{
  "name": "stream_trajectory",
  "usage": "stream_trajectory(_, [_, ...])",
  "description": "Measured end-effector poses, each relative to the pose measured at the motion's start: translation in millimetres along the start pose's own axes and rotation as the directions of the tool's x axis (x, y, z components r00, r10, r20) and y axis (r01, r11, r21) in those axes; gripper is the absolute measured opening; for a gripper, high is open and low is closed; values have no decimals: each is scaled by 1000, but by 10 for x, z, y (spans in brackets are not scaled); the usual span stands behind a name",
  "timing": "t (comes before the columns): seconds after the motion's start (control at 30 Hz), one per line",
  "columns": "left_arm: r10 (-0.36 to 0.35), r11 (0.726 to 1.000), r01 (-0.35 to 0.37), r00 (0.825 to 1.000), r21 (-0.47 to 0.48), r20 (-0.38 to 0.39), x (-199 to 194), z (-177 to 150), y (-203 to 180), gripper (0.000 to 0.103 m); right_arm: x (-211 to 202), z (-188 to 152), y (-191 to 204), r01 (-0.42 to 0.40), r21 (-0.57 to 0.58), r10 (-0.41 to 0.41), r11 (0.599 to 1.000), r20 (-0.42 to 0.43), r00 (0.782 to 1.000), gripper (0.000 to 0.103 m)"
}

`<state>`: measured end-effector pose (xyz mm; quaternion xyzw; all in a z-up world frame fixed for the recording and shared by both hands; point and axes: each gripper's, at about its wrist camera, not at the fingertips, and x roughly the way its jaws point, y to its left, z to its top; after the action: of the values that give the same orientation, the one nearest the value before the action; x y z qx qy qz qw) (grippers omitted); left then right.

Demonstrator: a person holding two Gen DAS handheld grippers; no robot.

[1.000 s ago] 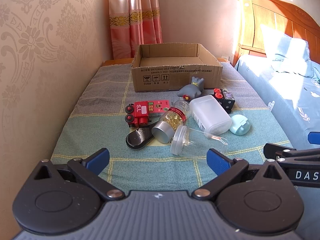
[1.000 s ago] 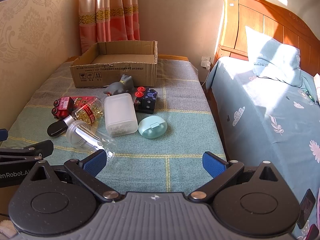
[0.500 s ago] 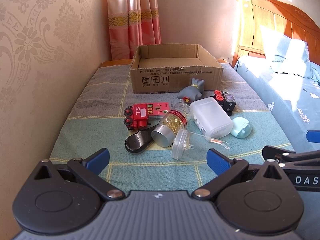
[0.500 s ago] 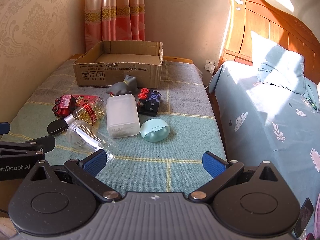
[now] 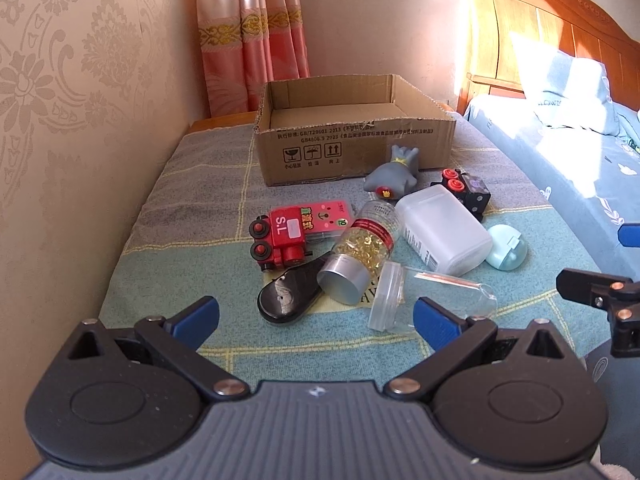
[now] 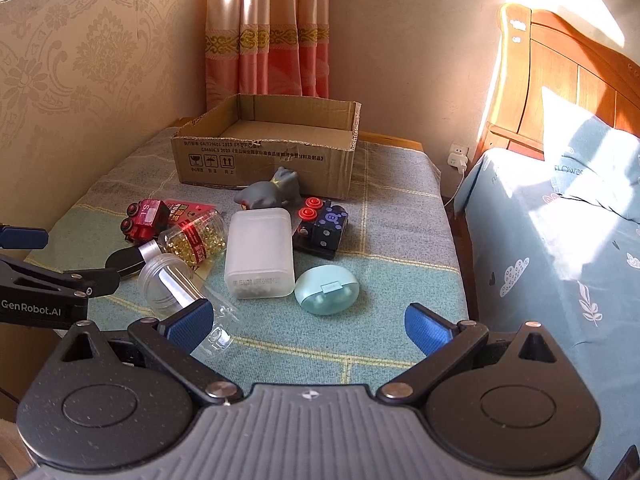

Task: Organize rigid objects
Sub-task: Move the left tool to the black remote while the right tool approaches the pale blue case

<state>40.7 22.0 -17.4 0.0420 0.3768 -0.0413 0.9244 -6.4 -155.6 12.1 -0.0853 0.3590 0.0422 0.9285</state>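
Note:
An open cardboard box (image 5: 352, 148) (image 6: 264, 160) stands at the back of a checked blanket. In front of it lies a heap: red toy train (image 5: 280, 242) (image 6: 146, 220), capsule bottle (image 5: 362, 254) (image 6: 196, 236), clear plastic jar (image 5: 420, 296) (image 6: 176, 288), white container (image 5: 444, 230) (image 6: 258, 252), teal case (image 5: 506, 248) (image 6: 326, 290), grey toy (image 5: 394, 174) (image 6: 270, 194), black block toy (image 5: 466, 192) (image 6: 324, 228), black oval object (image 5: 290, 296). My left gripper (image 5: 314, 316) is open and empty, short of the heap. My right gripper (image 6: 308, 322) is open and empty, near the teal case.
A patterned wall (image 5: 80, 120) runs along the left. A bed with blue sheets (image 6: 560, 260) and a wooden headboard (image 6: 560, 76) lies to the right. A curtain (image 6: 268, 40) hangs behind the box. The blanket (image 6: 320, 360) covers the surface.
Both grippers have moved forward toward the heap and stay open. The objects have not moved.

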Motion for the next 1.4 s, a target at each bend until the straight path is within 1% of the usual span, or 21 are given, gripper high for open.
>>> stream_trajectory(0.1, [-1,1000,1,1000,10,-25,114,-38,62,102,93,-43,-25,-19,-17,18,1000,-20,1000,103])
stream_trajectory(0.27, [9,1000,-9,998,-1,-55,301,-85,185,102,284,-122,-77,-33,-23,31,999,-74,997,103])
stream_trajectory(0.4, [28,1000,-28,996,0,-84,487,-116,283,102,453,-166,-148,-28,-3,27,1000,-118,993,103])
stream_trajectory(0.53, [46,999,-47,992,-5,-120,674,-130,367,102,591,-165,-206,-25,8,26,1000,-142,989,103])
stream_trajectory(0.63, [62,998,-65,987,-19,-146,805,-126,433,102,696,-152,-250,-16,10,17,1000,-159,987,103])
stream_trajectory(0.73, [49,996,-59,988,-61,-149,857,-111,540,103,811,-147,-314,-15,15,17,1000,-180,983,103])
stream_trajectory(0.83, [67,992,-82,986,-96,-151,890,-100,666,103,916,-151,-362,-17,9,19,1000,-201,980,103])
stream_trajectory(0.9, [63,989,-83,986,-126,-157,903,-102,759,103,979,-146,-379,-20,3,20,1000,-213,977,103])
stream_trajectory(1.0, [81,985,-103,985,-136,-154,911,-99,831,103,1055,-131,-378,-31,-13,28,999,-223,974,103])
stream_trajectory(1.27, [128,969,-159,978,-192,-165,984,-54,1003,103,1160,-59,-385,-83,-36,74,996,-202,977,103])
stream_trajectory(1.33, [129,970,-160,977,-182,-168,966,-57,993,103,1160,-64,-394,-95,-46,84,994,-195,977,103])
stream_trajectory(1.4, [113,976,-141,979,-167,-168,942,-65,952,103,1158,-72,-401,-104,-54,93,993,-184,979,103])
